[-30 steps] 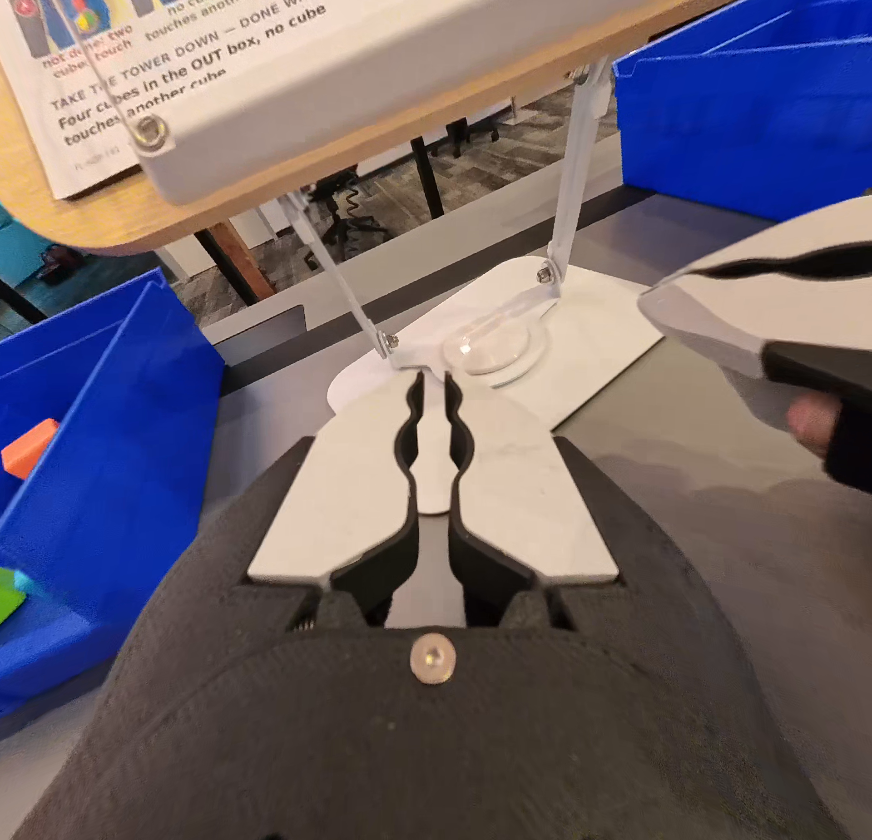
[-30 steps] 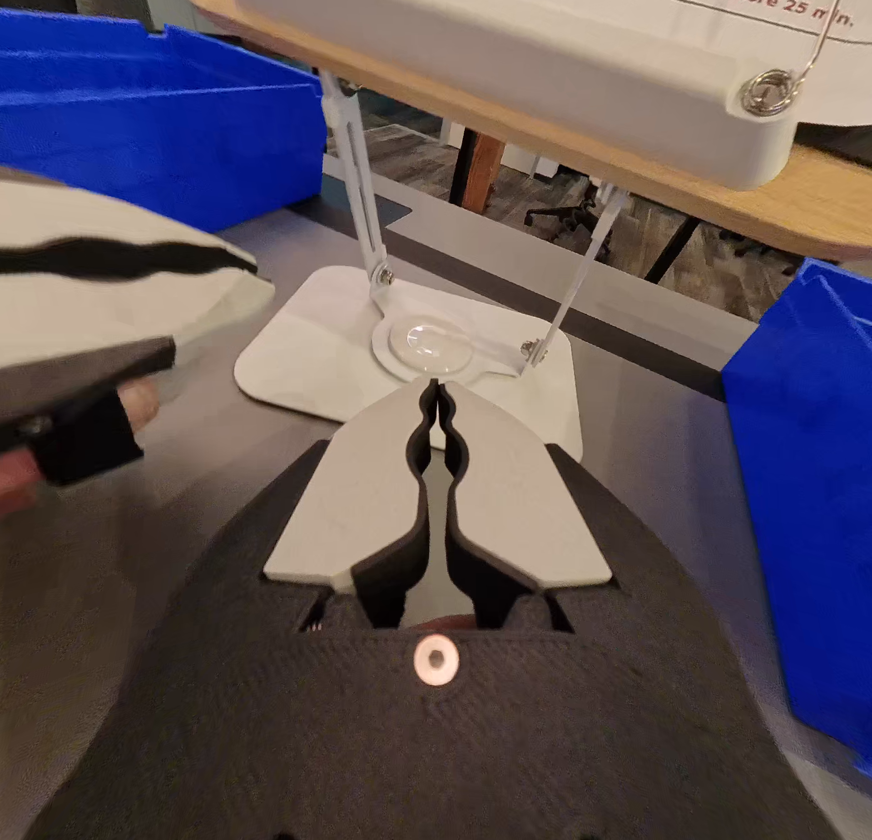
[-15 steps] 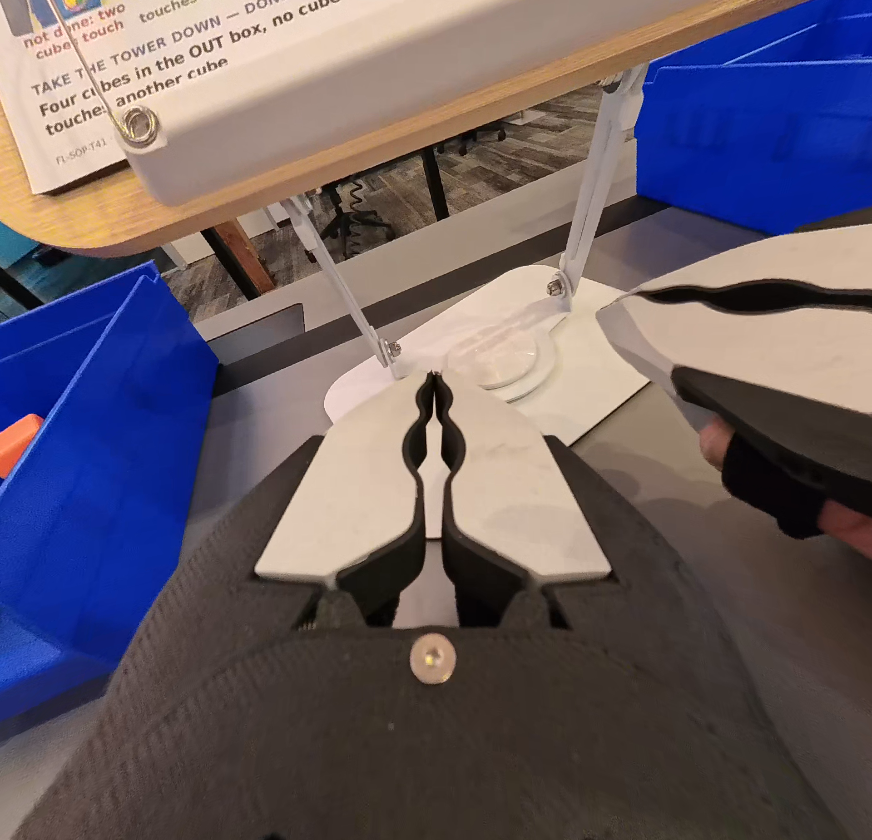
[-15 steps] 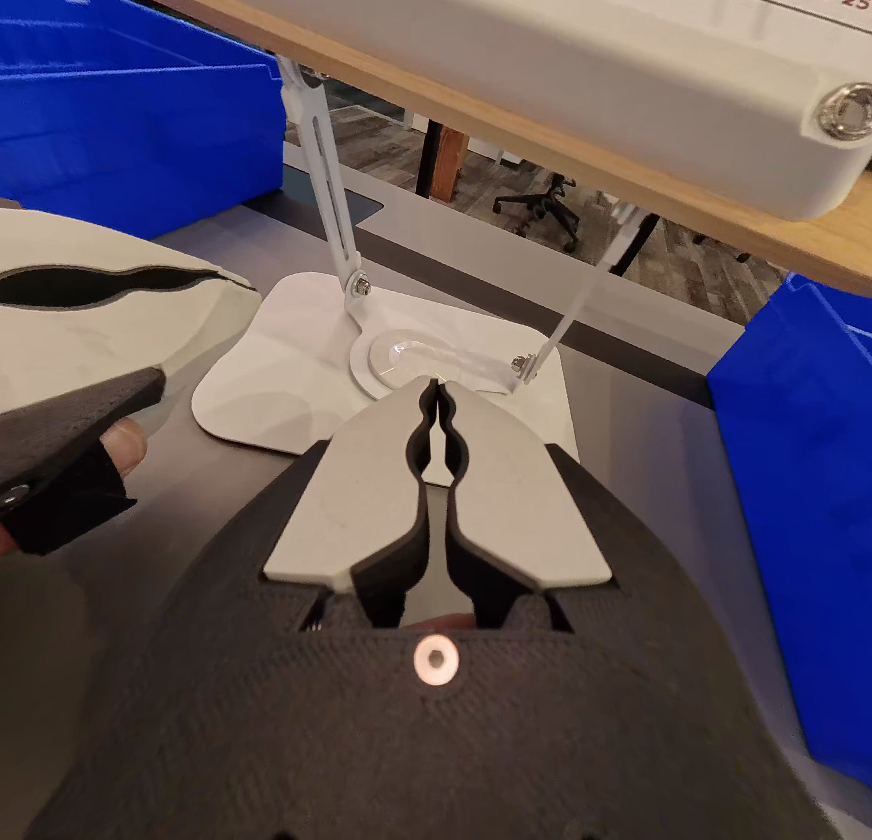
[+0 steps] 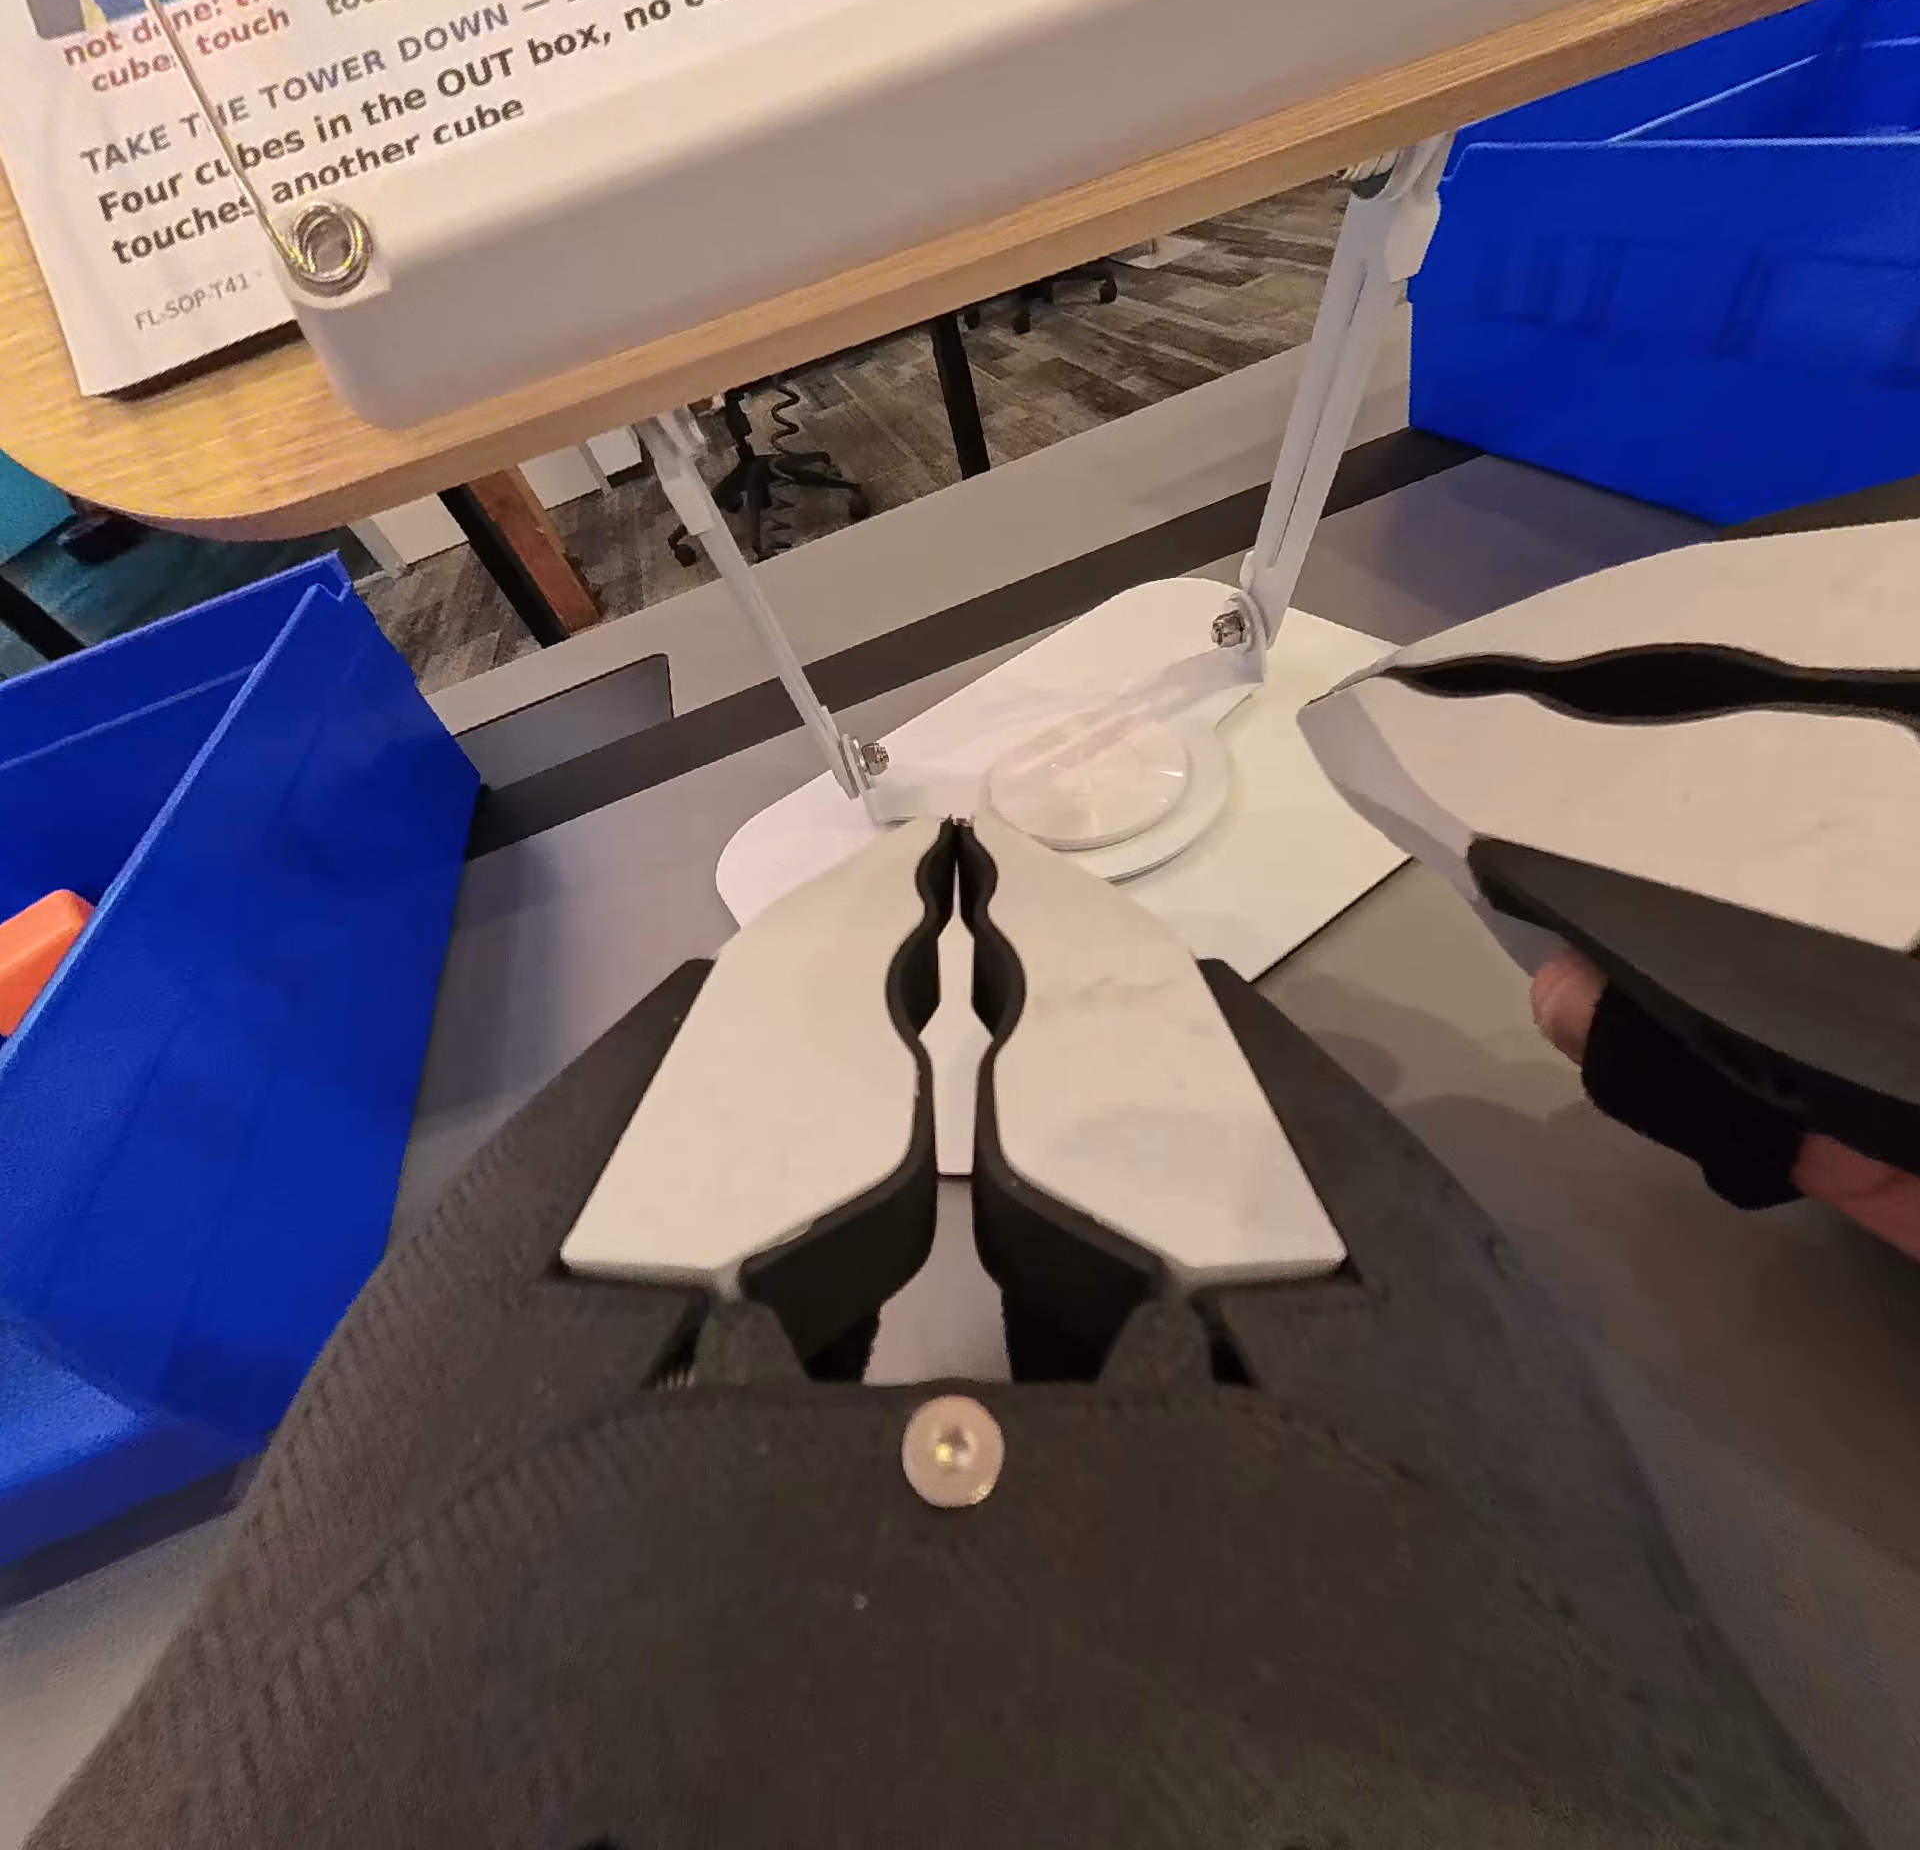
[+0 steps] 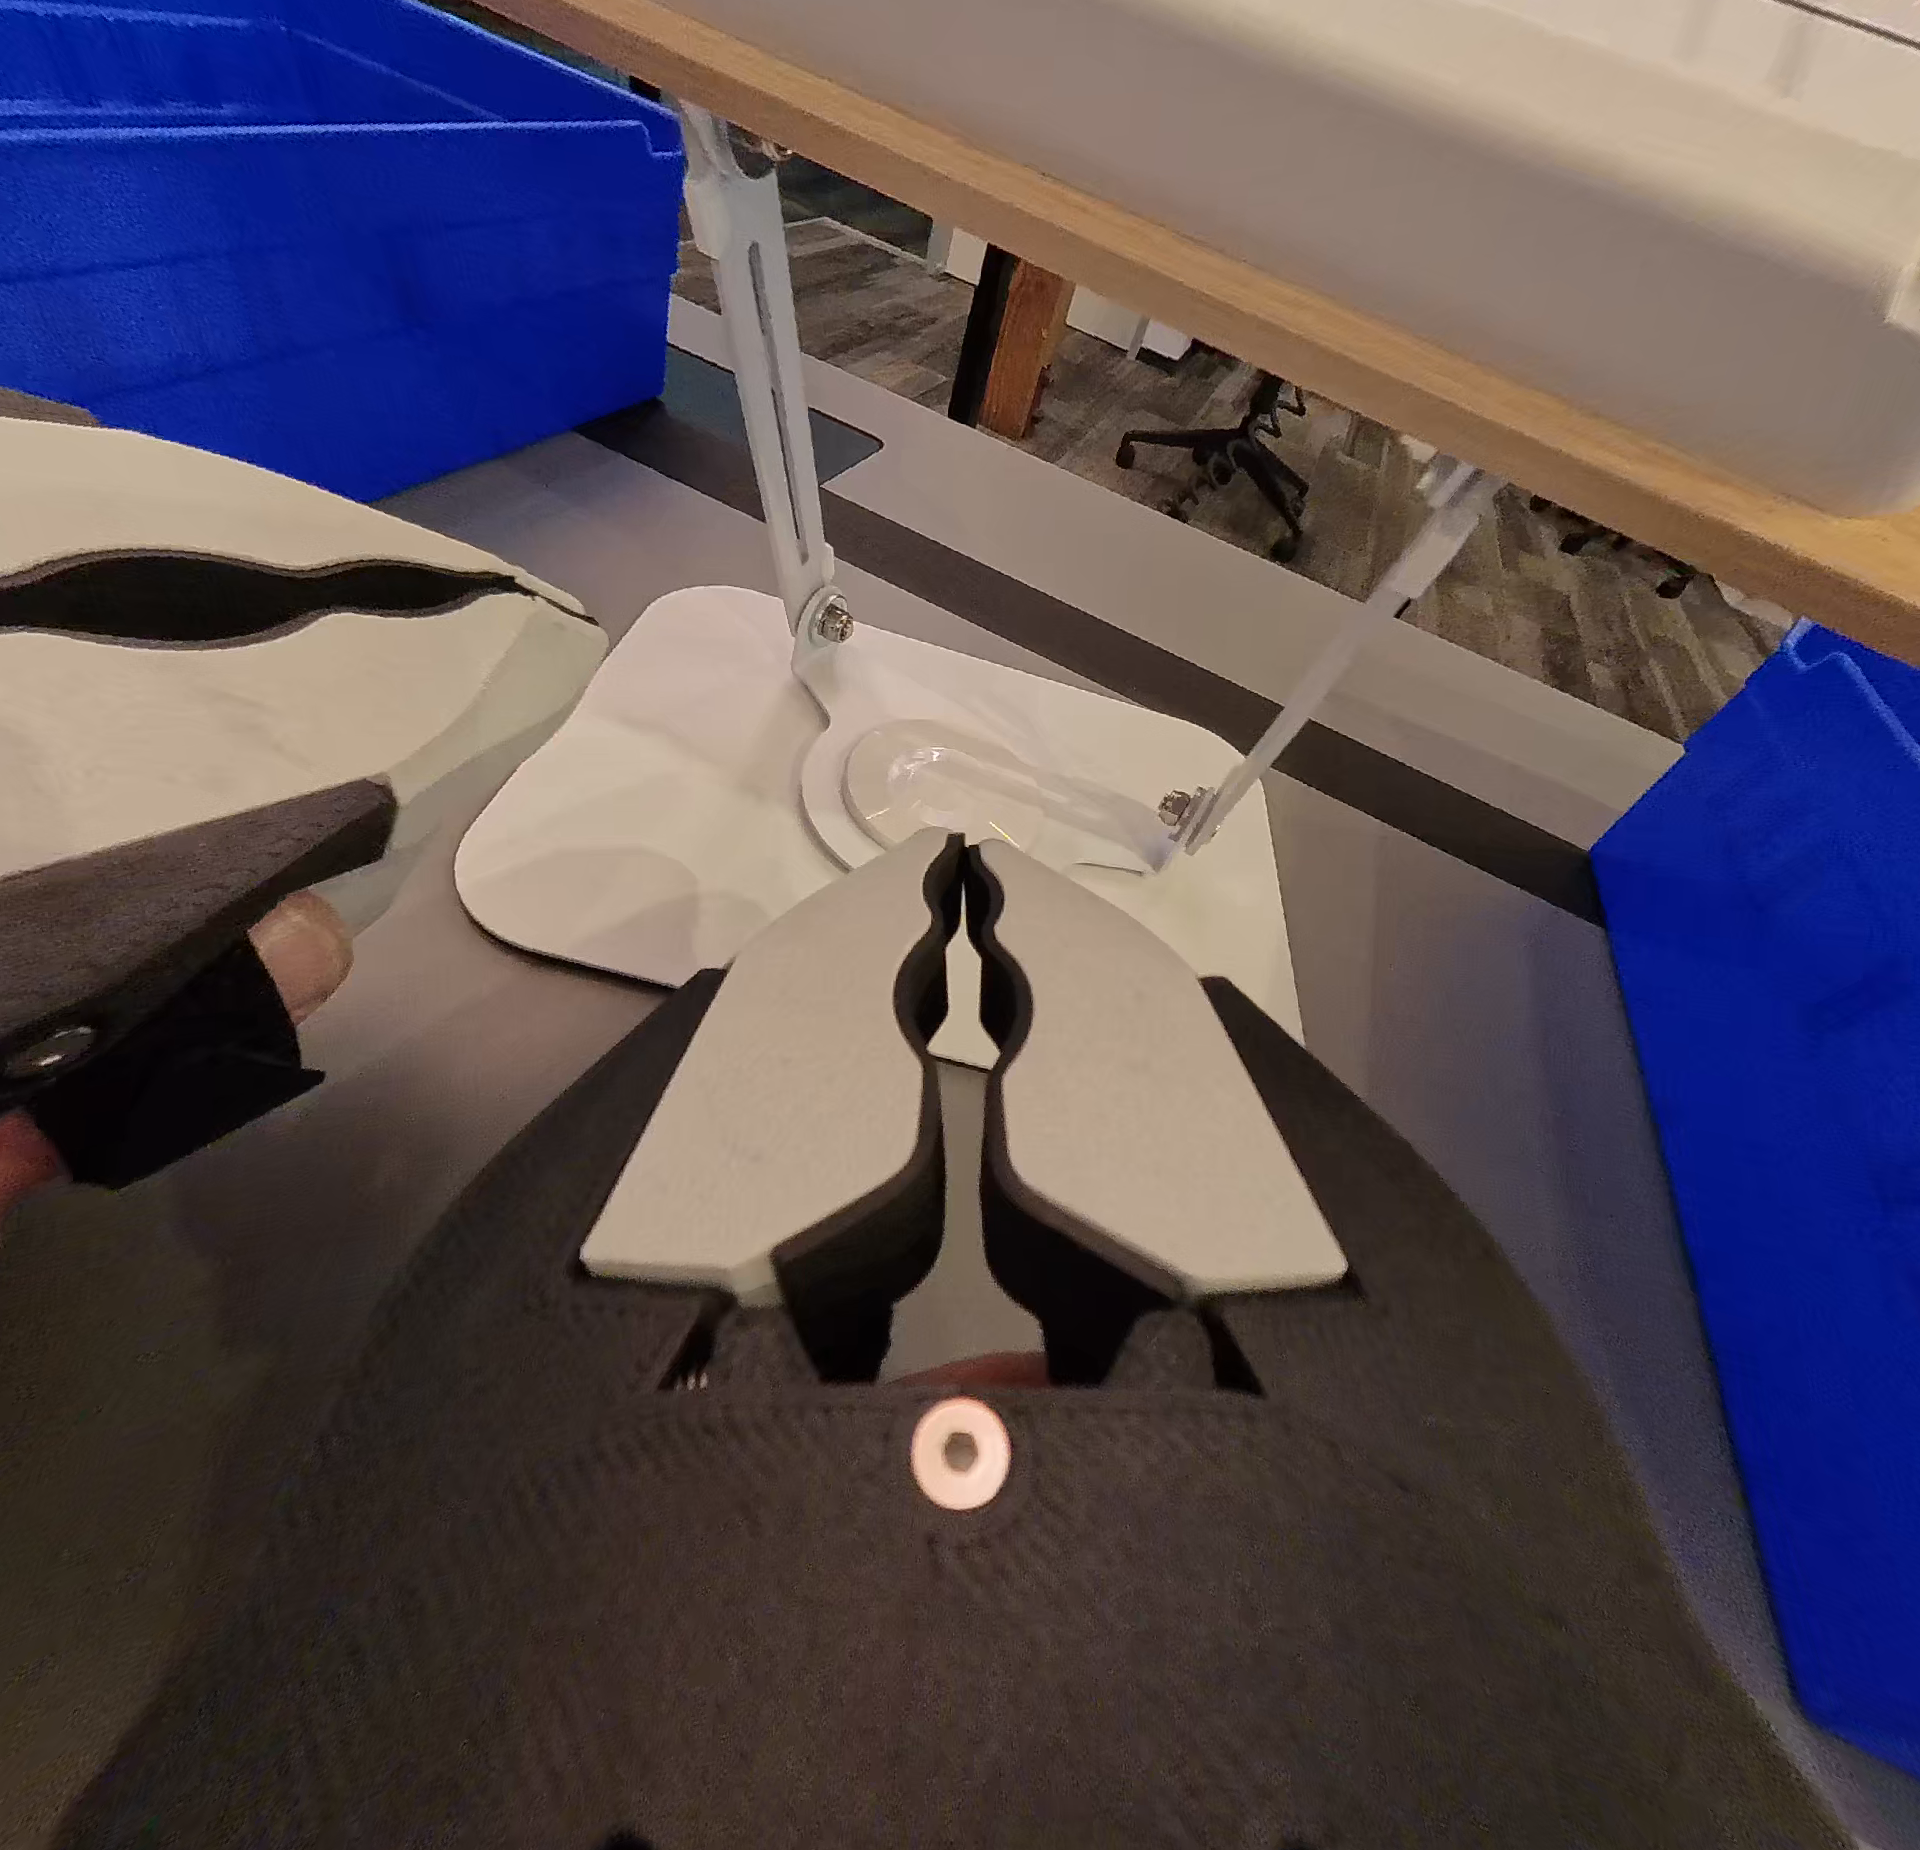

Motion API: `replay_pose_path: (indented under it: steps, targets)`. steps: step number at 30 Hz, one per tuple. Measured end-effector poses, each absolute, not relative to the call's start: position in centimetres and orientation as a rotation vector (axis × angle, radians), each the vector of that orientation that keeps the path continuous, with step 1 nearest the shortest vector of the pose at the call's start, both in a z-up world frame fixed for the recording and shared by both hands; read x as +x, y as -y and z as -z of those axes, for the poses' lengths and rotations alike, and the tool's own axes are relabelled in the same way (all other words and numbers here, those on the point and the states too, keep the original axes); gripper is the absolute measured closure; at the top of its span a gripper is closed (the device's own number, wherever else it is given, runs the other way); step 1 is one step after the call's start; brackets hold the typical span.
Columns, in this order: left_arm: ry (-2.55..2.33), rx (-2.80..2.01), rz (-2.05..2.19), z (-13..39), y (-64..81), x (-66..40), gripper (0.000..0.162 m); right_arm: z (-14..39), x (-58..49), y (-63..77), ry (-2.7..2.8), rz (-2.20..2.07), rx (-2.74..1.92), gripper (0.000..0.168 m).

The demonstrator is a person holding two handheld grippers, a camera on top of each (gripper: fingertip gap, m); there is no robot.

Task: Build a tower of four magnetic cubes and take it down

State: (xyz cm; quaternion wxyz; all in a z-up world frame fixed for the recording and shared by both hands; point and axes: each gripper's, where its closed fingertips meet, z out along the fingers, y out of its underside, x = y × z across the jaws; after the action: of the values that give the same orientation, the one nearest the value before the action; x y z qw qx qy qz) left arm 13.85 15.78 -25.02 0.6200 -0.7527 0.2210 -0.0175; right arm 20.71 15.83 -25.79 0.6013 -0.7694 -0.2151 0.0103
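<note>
My left gripper [image 5: 957, 826] is shut and empty, held above the grey table and pointing at the white base plate [image 5: 1320, 865] of a stand. My right gripper [image 6: 962, 844] is shut and empty too, pointing at the same plate [image 6: 644, 834] from the other side. Each gripper shows in the other's view: the right one at the right edge [image 5: 1340, 694], the left one at the left edge [image 6: 551, 595]. An orange cube [image 5: 36, 943] lies in the blue bin [image 5: 239, 969] at the left. No other cube is in view.
The stand's white legs [image 5: 1299, 470] carry a wooden board with an instruction sheet [image 5: 312, 86] overhead. A clear round disc [image 5: 1091, 782] sits on the base plate. Another blue bin [image 5: 1683, 346] stands at back right; in the right wrist view bins stand at left [image 6: 312, 273] and right [image 6: 1787, 1125]. Spacing between my two grippers at the tips: around 7 cm. Between my right fingertips and the clear round disc [image 5: 1091, 782] there is roughly 10 cm. It turns up in the right wrist view [image 6: 939, 799] as well.
Both grippers have moved closer to the stand and toward each other. The left gripper's jaws have closed the small gap they had. The orange cube has slid toward the left edge.
</note>
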Motion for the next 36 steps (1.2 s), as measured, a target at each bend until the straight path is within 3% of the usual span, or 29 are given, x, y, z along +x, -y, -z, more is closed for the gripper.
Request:
replay_pose_path:
  steps: [6,11,20,25,26,31,36]
  targets:
    - [-0.540,-1.672,0.082,23.7,-14.9,13.8,0.159,25.7,20.1,-15.6,0.540,-0.041,-1.763,0.168]
    - [-0.693,-1.471,0.087,18.1,-11.8,12.3,0.151,25.6,20.0,-15.5,0.542,-0.066,-1.753,0.168]
    - [-0.952,-1.407,0.056,9.8,-12.5,-0.4,0.136,25.9,19.6,-15.4,0.575,-0.076,-1.758,0.168]
    - [-1.180,-1.576,0.047,13.3,-15.4,-3.4,0.127,26.0,19.2,-15.3,0.605,-0.086,-1.755,0.168]
    - [-1.228,-1.625,0.051,14.8,-16.0,-3.8,0.117,25.9,19.2,-15.2,0.610,-0.088,-1.749,0.168]
    - [-1.345,-1.812,0.067,19.7,-18.8,-6.0,0.100,25.9,18.9,-15.0,0.636,-0.091,-1.739,0.168]
    - [-1.446,-1.922,0.058,22.6,-20.7,-7.5,0.101,26.2,18.5,-14.9,0.665,-0.086,-1.741,0.168]
